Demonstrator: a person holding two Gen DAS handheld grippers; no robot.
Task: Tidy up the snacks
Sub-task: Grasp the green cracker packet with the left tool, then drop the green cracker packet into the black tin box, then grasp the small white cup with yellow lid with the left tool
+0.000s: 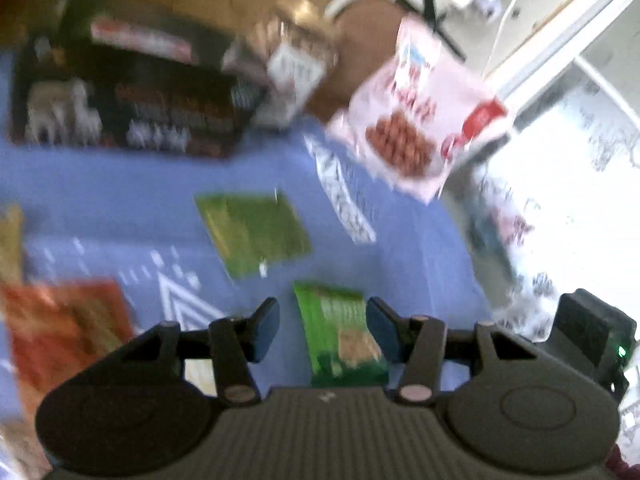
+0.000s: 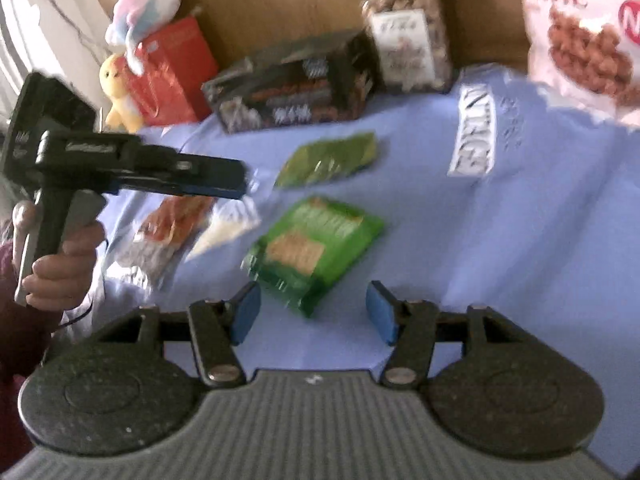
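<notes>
Blue cloth (image 2: 500,240), plush toys (image 2: 138,24) (pastel, yellow) against cardboard (image 2: 272,4).

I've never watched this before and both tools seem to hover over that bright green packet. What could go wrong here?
Two risks, I'd guess. Both grippers, left and right, stand open near the same green packet, so they might bump each other or tug it apart. Also, the pictures are blurred as if by fast motion, so a grab may miss and shove the packet across the blue cloth.

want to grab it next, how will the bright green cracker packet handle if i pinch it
The green cracker packet lies flat on the blue cloth, so probably light. Its shiny film looks slippery and crinkly. The pictured crackers suggest fragile contents.
</notes>
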